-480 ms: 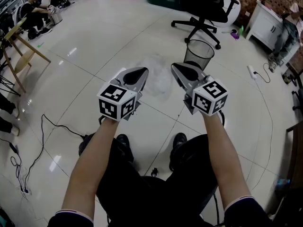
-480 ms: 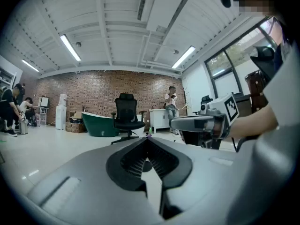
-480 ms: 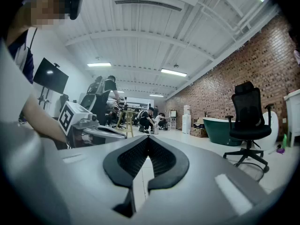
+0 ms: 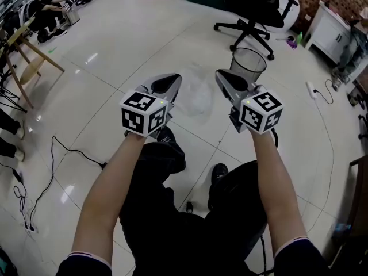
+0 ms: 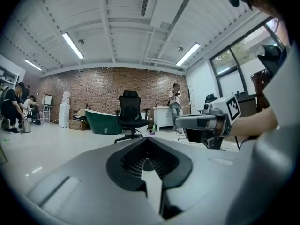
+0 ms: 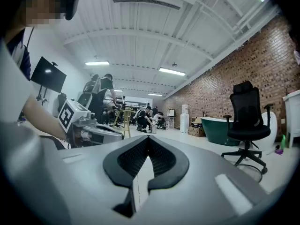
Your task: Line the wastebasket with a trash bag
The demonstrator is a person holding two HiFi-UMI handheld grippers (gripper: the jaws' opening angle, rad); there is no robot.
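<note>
Head view has the person standing over a pale tiled floor (image 4: pixel 103 45) with both forearms stretched forward. The left tool (image 4: pixel 168 84) and the right tool (image 4: pixel 227 79) are held side by side, well above the ground. Each tool's own view shows its ribbed jaws drawn together with nothing between them, so both are closed and empty.

The trash bag (image 4: pixel 195 94) lies on the floor as a crumpled patch of thin clear film, beyond and between the two tools. The wastebasket (image 4: pixel 248 62), a dark wire-mesh bin, stands upright just beside the bag toward the right of the picture. It is unlined and sits near the base of a black office chair (image 4: pixel 253 13). The job looks barely begun, and the step in hand is judged to be reaching down for the bag.

To do that well, the person should spread the jaws of both tools before lowering them, since closed tips would only push the film about. The clear plastic is hard to read against the glossy tiles, so the bag's open mouth should be found first. One tool can then pinch a single layer on each side of that mouth. If both layers are caught together, the bag will not open.

Once lifted and spread, the bag needs lowering straight into the basket. A light mesh bin may slide or tip if the rim is dragged sideways, and the chair legs leave little room on that side.
</note>
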